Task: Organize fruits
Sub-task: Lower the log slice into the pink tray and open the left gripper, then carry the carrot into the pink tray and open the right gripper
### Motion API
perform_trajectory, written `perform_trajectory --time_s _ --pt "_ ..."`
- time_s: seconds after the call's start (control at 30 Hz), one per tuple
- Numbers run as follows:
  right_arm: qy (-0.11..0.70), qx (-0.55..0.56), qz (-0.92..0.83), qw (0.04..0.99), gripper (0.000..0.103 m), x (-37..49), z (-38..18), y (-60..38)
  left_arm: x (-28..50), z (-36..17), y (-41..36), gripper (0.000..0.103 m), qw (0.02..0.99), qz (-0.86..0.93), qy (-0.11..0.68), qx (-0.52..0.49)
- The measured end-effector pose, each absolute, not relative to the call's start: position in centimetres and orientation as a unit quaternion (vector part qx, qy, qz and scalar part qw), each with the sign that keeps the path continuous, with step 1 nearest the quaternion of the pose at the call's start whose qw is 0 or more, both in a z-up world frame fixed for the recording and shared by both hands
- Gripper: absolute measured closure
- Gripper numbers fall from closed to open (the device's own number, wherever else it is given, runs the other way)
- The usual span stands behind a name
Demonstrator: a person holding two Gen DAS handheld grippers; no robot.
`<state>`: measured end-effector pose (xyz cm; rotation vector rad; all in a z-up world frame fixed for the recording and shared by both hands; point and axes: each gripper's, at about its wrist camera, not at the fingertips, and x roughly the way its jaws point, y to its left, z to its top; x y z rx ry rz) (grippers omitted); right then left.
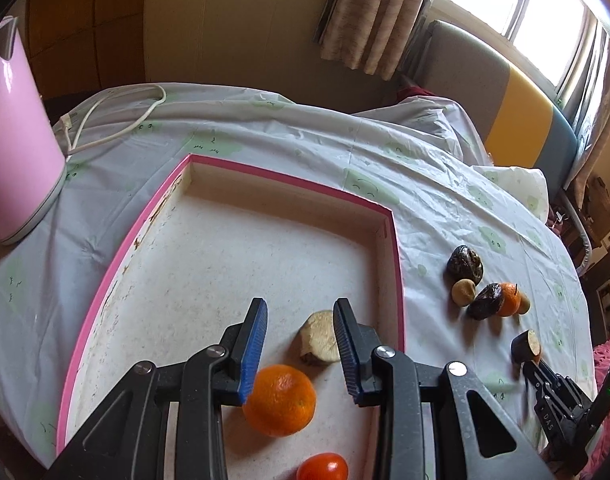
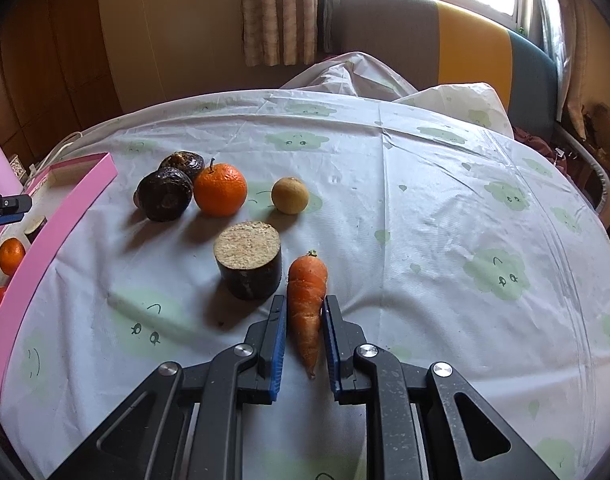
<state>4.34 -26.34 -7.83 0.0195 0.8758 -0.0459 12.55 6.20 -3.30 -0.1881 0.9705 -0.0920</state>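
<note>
Seemingly clear tablecloth [image 2: 445, 220] beyond carrot [image 2: 306, 300]

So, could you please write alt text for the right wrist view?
The right gripper is shut on a carrot above a pale tablecloth; beyond lie a cut brown stump, an orange and a pink tray.

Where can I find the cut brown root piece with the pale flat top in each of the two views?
Left wrist view: the cut root piece is at the far right, on the tablecloth outside the pink tray, just above the right tool.
Right wrist view: it stands at the centre, left of the carrot.
Shared landmark: the orange with a stem beside two dark fruits.
</note>
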Motion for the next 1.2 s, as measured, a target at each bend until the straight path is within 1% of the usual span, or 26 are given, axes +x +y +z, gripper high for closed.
perform_trajectory --time_s 0.17,0.43,0.87,0.97,1.2 --pt "0.424 0.008 -0.023 0.906 0.085 4.3 -7.8 -26.2 10.3 -2.6 6.6 0.068 0.885 -0.041 0.455 -0.095" --pt "0.422 0.006 -0.026 0.906 0.085 4.2 -7.7 -26.2 6.0 -1.3 6.8 0.068 0.902 -0.044 0.425 -0.064" --pt "0.421 0.053 -0.053 0.904 0.086 1.7 -6.7 -27.8 3.4 -1.9 8.1 0.069 0.899 -0.022 0.432 -0.07" --pt "0.416 0.068 -0.056 0.905 0.086 1.0 -6.1 -28.1 3.2 -2.1 8.2 0.068 0.898 -0.021 0.433 -0.071" --pt "0.387 0.062 -0.02 0.92 0.086 0.4 -2.8 -26.0 2.8 -1.9 8.3 0.068 0.902 -0.025 0.425 -0.07"
